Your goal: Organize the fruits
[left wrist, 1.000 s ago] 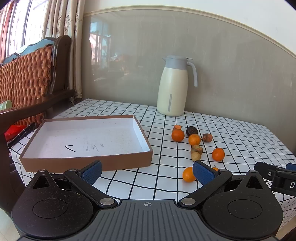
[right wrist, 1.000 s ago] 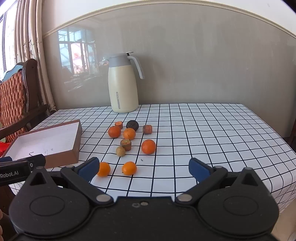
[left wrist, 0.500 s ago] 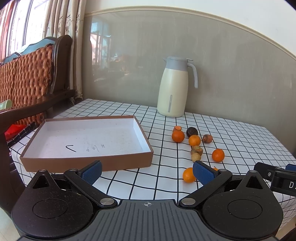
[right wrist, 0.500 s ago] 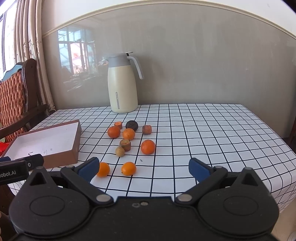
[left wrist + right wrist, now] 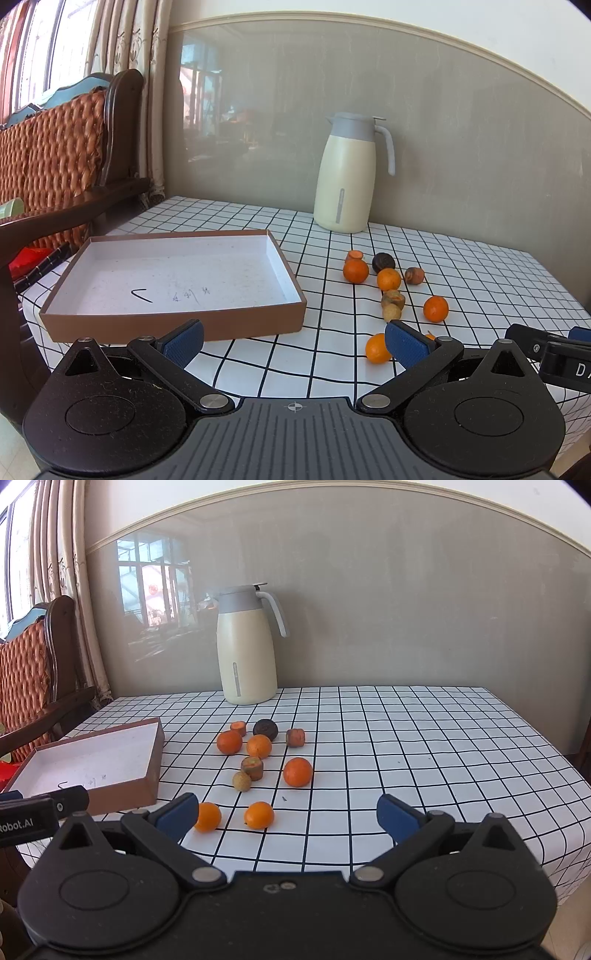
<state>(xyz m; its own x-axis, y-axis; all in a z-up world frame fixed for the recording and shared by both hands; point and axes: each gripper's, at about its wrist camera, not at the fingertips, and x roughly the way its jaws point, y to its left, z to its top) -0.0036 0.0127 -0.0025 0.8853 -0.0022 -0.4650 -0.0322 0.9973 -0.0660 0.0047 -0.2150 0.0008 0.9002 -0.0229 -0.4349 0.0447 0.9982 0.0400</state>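
Note:
Several small fruits lie loose on the checked tablecloth: oranges (image 5: 298, 771) (image 5: 355, 271), a dark round fruit (image 5: 265, 729) and brownish pieces (image 5: 252, 767). Two oranges (image 5: 259, 815) (image 5: 207, 816) lie nearest the front edge. An empty brown box with a white inside (image 5: 173, 275) (image 5: 88, 760) sits left of the fruit. My left gripper (image 5: 293, 341) stands open in front of the box, nothing between its fingers. My right gripper (image 5: 286, 812) is open too, holding nothing, just short of the nearest oranges. Each gripper's side shows in the other's view.
A cream thermos jug (image 5: 345, 173) (image 5: 246, 646) stands at the back by the grey wall. A wooden chair with an orange woven back (image 5: 55, 155) is left of the table. The table's right half (image 5: 424, 746) holds only the cloth.
Both views have shifted very slightly; the fruit sits a touch lower and nearer in the right wrist view. Both grippers stay open and nothing on the table has moved.

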